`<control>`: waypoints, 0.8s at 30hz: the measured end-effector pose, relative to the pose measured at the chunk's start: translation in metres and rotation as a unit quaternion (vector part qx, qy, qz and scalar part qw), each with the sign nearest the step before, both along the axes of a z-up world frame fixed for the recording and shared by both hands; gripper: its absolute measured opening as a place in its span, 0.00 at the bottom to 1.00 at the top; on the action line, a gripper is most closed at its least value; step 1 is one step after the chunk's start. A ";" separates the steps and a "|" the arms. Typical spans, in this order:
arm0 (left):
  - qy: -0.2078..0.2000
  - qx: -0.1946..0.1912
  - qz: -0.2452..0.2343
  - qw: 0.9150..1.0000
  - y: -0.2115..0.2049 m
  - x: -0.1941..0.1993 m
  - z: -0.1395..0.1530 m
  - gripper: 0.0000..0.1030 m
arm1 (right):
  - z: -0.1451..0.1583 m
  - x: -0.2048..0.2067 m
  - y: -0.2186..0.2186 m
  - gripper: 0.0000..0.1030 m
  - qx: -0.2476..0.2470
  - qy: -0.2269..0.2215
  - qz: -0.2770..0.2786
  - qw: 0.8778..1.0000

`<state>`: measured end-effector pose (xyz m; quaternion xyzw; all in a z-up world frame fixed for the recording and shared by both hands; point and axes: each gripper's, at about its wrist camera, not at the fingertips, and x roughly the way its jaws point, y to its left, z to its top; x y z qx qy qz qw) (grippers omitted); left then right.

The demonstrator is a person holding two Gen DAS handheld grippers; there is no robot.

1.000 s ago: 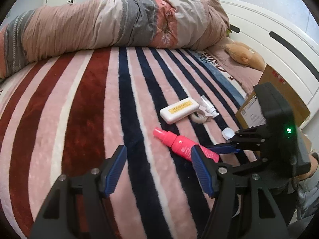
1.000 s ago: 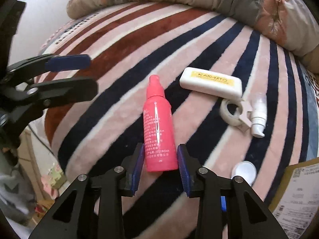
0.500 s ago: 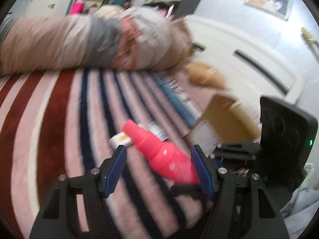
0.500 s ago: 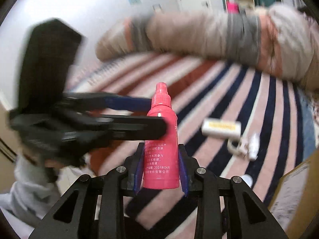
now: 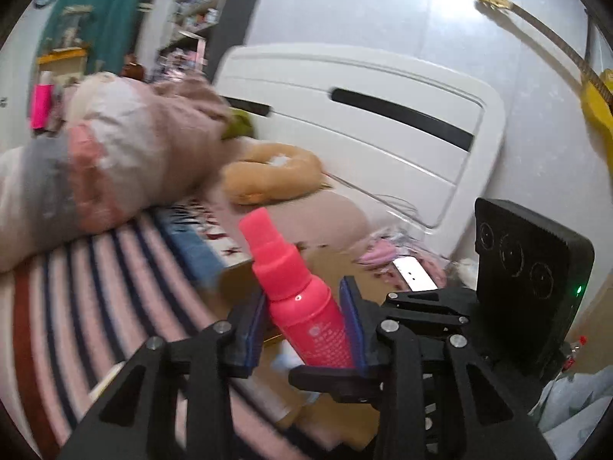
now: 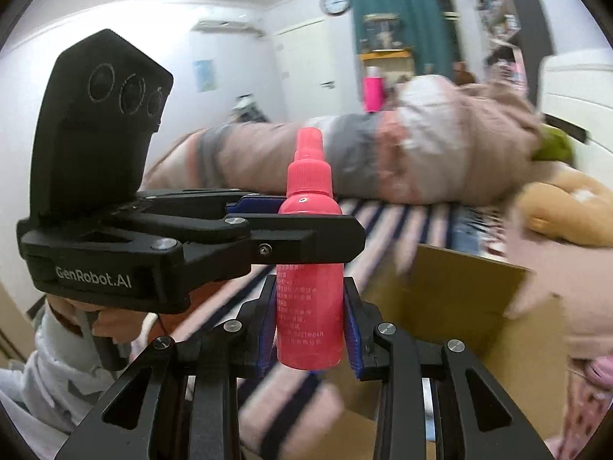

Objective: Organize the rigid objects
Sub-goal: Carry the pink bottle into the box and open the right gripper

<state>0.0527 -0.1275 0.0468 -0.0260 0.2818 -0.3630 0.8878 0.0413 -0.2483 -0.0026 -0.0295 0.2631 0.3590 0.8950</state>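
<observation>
A pink spray bottle [image 6: 309, 287] stands upright in the air above the bed. My right gripper [image 6: 309, 326] is shut on its lower body. My left gripper [image 6: 302, 226] comes in from the left and its blue pads press the bottle's shoulder. In the left wrist view the left gripper [image 5: 302, 322] has the pink spray bottle [image 5: 302, 299] tight between its pads, tilted with the nozzle up and left. The right gripper [image 5: 421, 345] shows there from the right, low on the bottle.
An open cardboard box [image 6: 459, 306] sits just beyond and below the bottle on the striped blanket [image 5: 95, 287]. A rolled duvet [image 5: 115, 161], a tan plush toy [image 5: 268, 180] and the white headboard [image 5: 364, 134] lie behind. The views are blurred.
My right gripper lifted the pink bottle off the blanket and carried it toward the box. My left gripper rose with it and closed from wide open onto the bottle.
</observation>
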 end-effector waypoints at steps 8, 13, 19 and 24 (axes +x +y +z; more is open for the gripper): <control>0.053 0.061 -0.054 0.995 -0.093 0.034 -0.034 0.32 | -0.034 0.025 -0.079 0.26 -0.026 0.057 -0.076 0.995; 0.080 0.101 -0.057 0.990 -0.114 0.041 -0.054 0.32 | -0.054 0.036 -0.090 0.26 -0.047 0.086 -0.089 0.991; 0.079 0.123 -0.049 0.988 -0.118 0.043 -0.061 0.43 | -0.061 0.036 -0.092 0.26 -0.079 0.084 -0.112 0.987; 0.066 0.109 -0.030 0.991 -0.100 0.039 -0.049 0.54 | -0.059 0.036 -0.095 0.36 -0.072 0.088 -0.118 0.987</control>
